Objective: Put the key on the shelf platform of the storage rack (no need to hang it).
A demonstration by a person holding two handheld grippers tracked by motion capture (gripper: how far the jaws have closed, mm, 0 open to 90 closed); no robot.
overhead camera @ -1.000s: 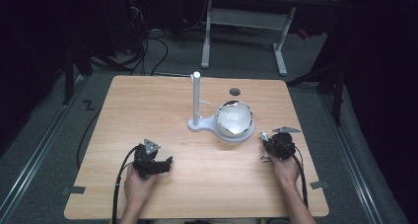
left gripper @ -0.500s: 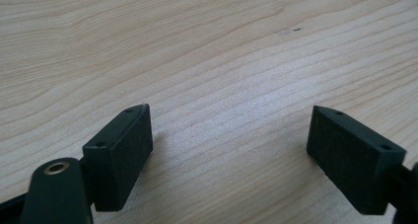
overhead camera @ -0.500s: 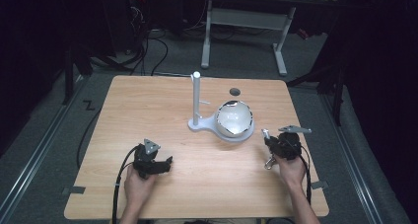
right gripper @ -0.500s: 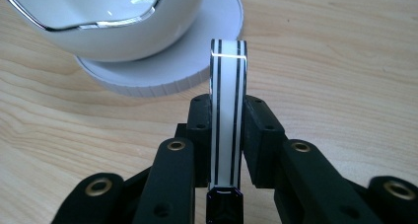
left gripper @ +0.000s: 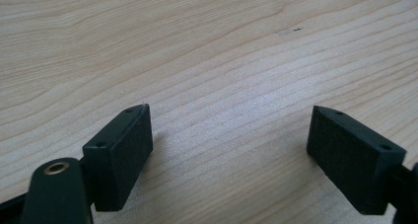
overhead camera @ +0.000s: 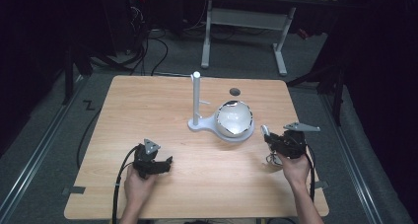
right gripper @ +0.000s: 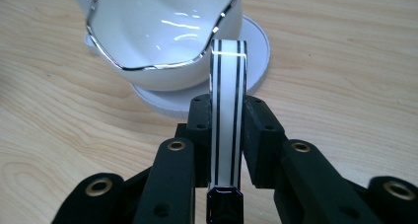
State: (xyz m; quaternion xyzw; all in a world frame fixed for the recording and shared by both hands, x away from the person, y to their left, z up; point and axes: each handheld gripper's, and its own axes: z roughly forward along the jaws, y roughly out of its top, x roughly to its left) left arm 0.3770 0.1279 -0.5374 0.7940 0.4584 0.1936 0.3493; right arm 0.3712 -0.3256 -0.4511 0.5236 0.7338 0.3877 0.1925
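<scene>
My right gripper (right gripper: 227,120) is clamped on a white ring with black stripes (right gripper: 227,100) — in the right gripper view the band stands upright between the jaws, its edge toward the camera, with a dark faceted stone at the bottom of the band, near the camera. From the high view I see that same gripper (overhead camera: 268,135) held over the right side of the wooden table (overhead camera: 148,105), the ring (overhead camera: 265,130) poking out toward the white bowl (overhead camera: 235,117). The bowl has a wavy silver-edged rim and sits tilted on the round base of a white stand (overhead camera: 196,101) whose post rises upright near the table's middle. In the right gripper view the bowl (right gripper: 162,31) lies just beyond the ring, apart from it, the stand's round base (right gripper: 256,41) showing under it. My left gripper (overhead camera: 165,162) is near the table's front left, well apart from the bowl; in the left gripper view (left gripper: 229,150) its jaws stand wide apart with nothing between them, just bare wood grain beneath. A small dark hole (overhead camera: 234,91) in the tabletop shows behind the bowl
</scene>
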